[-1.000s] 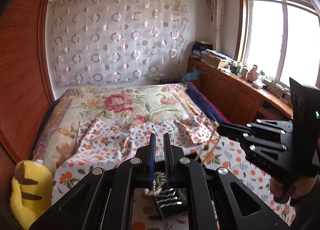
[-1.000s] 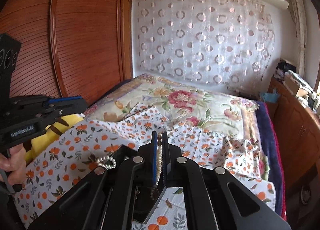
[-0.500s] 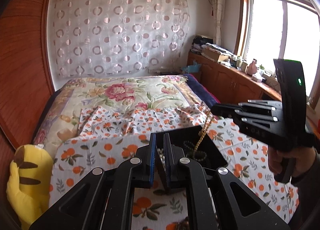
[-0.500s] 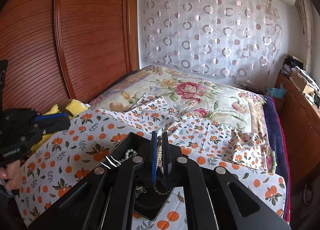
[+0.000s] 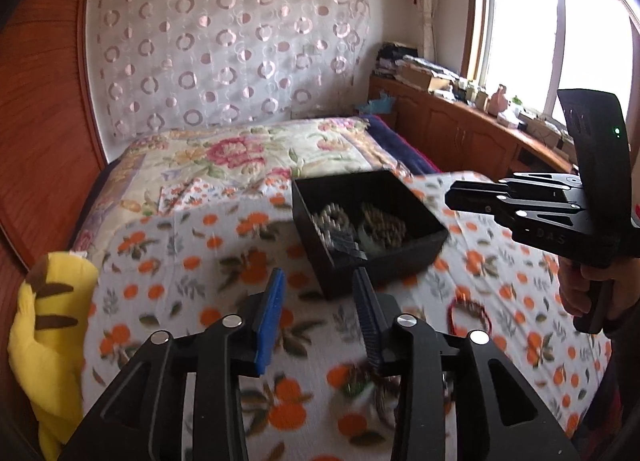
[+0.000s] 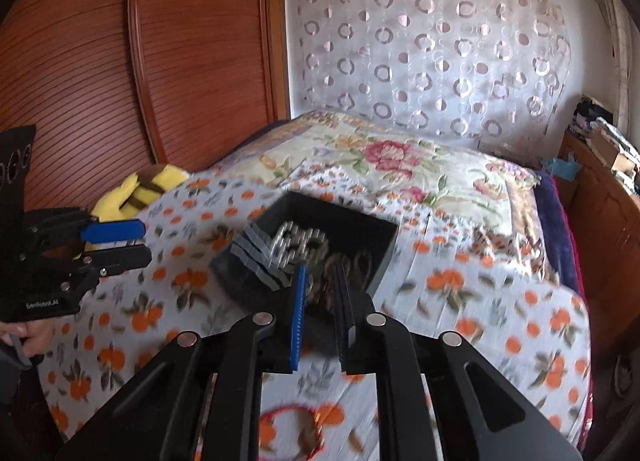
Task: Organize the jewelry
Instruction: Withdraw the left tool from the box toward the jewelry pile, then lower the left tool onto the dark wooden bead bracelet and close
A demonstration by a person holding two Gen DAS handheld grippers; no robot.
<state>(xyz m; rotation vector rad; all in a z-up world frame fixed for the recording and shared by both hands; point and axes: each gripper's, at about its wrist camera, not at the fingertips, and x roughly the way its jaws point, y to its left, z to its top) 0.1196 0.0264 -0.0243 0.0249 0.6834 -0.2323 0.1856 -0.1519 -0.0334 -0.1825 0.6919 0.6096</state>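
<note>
Since a second ago both tongs are coming down toward the bed and letting go of the chains they were pinching: the left gripper [image 5: 318, 293] is opening, its jaws now wide with nothing between them, and the right gripper [image 6: 322, 281] is standing narrowly apart, also holding nothing. Ahead of them the black box [image 5: 404, 257] is sitting on the orange-flowered sheet [image 5: 192, 281], near the middle of the bed, with the jewelry [image 5: 360, 225] lying inside it. A red bracelet [image 5: 468, 315] is lying on the sheet, near the box toward the near edge.
</note>
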